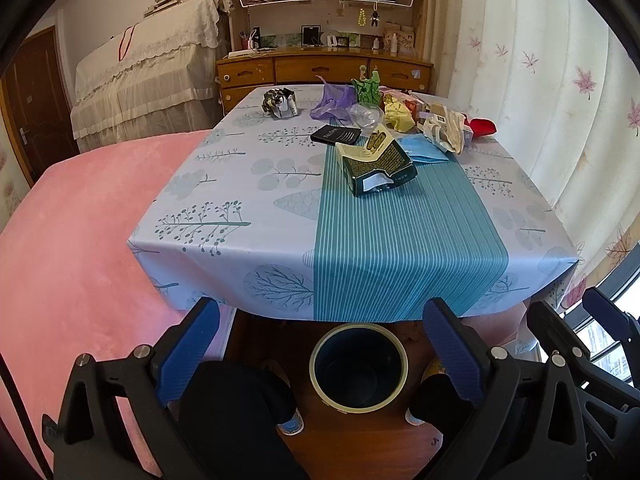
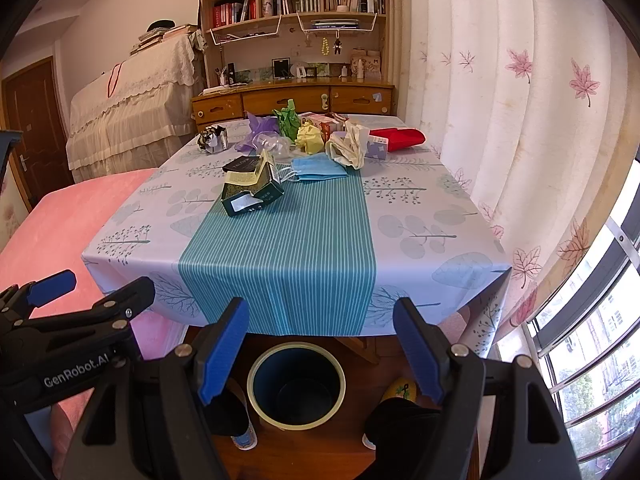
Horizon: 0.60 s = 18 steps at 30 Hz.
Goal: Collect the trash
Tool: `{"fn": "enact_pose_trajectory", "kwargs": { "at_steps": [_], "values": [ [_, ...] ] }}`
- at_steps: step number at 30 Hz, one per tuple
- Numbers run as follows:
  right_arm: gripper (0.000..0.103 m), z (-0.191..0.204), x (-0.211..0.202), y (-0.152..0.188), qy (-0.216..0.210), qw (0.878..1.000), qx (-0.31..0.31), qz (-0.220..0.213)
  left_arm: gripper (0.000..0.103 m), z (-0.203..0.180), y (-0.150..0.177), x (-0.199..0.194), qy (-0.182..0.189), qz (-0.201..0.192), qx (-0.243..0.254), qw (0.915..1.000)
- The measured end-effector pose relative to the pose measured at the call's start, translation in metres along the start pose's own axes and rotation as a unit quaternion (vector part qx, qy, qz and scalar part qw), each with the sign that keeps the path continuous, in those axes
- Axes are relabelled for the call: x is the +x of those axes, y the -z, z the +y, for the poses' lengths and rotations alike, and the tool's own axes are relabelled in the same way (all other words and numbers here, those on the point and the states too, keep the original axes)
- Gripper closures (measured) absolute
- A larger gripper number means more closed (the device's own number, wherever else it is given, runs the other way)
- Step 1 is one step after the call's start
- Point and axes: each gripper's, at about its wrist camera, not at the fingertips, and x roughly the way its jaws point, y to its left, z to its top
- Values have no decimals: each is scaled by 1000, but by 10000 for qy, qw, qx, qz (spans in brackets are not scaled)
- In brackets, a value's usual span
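Note:
Trash lies across the far half of the table (image 1: 280, 208): a torn dark green carton (image 1: 374, 166) (image 2: 252, 190), a black packet (image 1: 335, 135), a blue face mask (image 2: 318, 168), crumpled yellow paper (image 2: 310, 138), green paper (image 1: 368, 88), a purple bag (image 1: 334, 100) and a red wrapper (image 2: 396, 138). An empty dark bin (image 1: 358, 366) (image 2: 296, 386) stands on the floor below the near table edge. My left gripper (image 1: 320, 356) is open above the bin, holding nothing. My right gripper (image 2: 322, 348) is open too, with the left gripper (image 2: 80, 292) beside it.
A pink bed (image 1: 80, 240) lies left of the table. Curtains (image 2: 500, 120) and a window (image 2: 592, 340) are on the right. A wooden desk with shelves (image 1: 324, 68) stands behind the table. A person's dark knees (image 1: 236, 396) flank the bin.

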Motion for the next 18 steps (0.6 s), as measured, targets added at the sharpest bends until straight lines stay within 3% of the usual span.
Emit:
{"fn": "enact_pose_trajectory", "kwargs": {
  "at_steps": [7, 18],
  "values": [
    [28, 0, 3, -5, 24, 10000, -27, 1, 6, -8, -11, 9, 87, 81, 21, 9999],
    [28, 7, 21, -52, -34, 9996, -209, -182, 7, 1, -61, 24, 142, -75, -114, 9998]
  ]
}}
